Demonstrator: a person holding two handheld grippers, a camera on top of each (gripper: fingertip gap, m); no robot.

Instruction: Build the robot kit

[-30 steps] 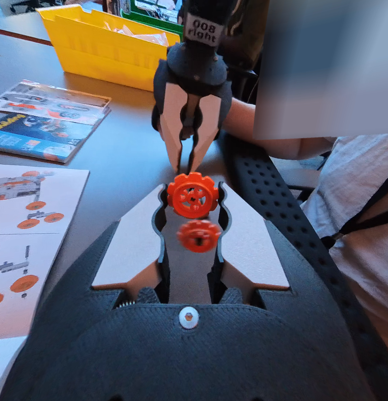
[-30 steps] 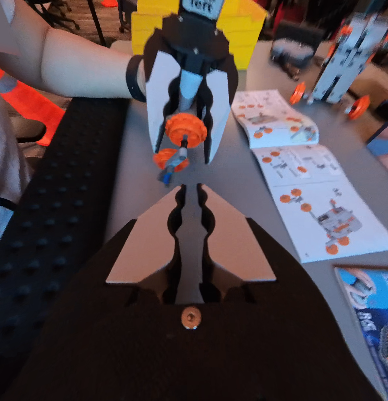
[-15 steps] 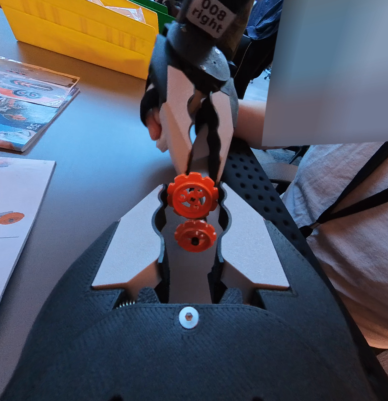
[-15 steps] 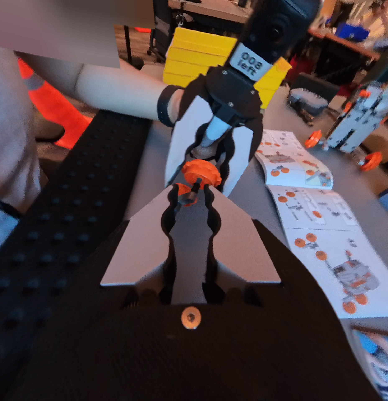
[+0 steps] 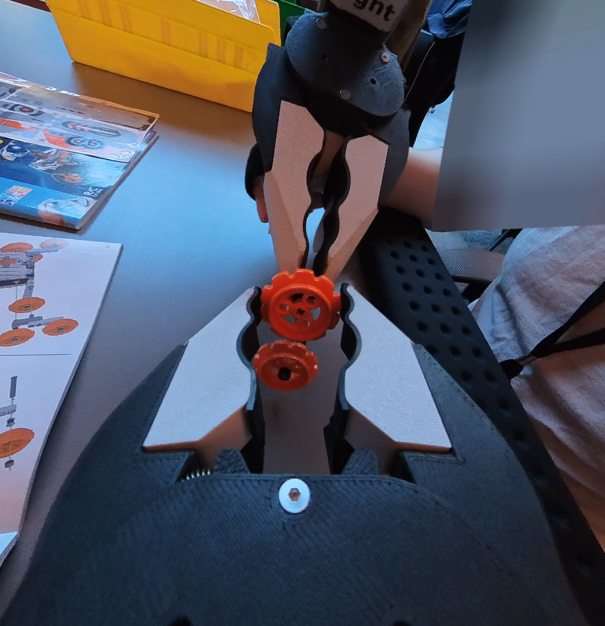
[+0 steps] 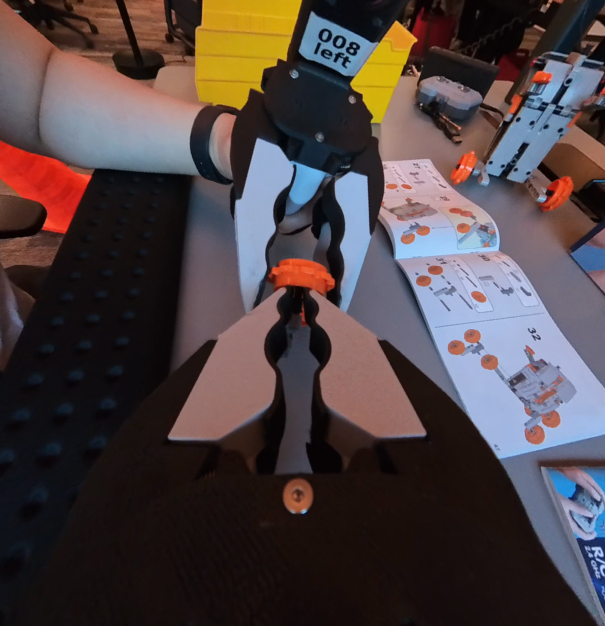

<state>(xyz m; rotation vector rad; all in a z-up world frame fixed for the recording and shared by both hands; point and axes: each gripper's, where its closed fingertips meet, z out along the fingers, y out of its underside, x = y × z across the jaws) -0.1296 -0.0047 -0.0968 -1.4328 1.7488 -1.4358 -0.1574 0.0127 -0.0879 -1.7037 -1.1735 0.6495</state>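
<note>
My left gripper (image 5: 300,295) is shut on an orange toothed wheel (image 5: 300,306), held between its fingertips above the grey table. A second, smaller-looking orange wheel (image 5: 285,365) hangs just below it on the same assembly. In the right wrist view the wheel (image 6: 301,275) shows edge-on in the left gripper (image 6: 298,283), with a dark axle (image 6: 297,299) sticking out toward me. My right gripper (image 6: 296,302) meets it head-on, its tips closed on that axle right under the wheel. In the left wrist view the right gripper (image 5: 310,266) comes down from the top behind the wheel.
An open instruction booklet (image 6: 480,305) lies right of the grippers, with a blue booklet (image 5: 57,169) beyond it. A yellow bin (image 6: 240,54) stands at the back. A grey and orange model (image 6: 548,111) and a grey box (image 6: 446,98) sit far right. A black perforated strip (image 6: 74,305) runs along the table edge, with a person's forearm (image 6: 108,125) above it. Left and right tips are no more than a few centimetres apart.
My right gripper moved in toward the left one, spread a little, then closed on the axle under the wheel. My left gripper kept hold of the orange wheel.
</note>
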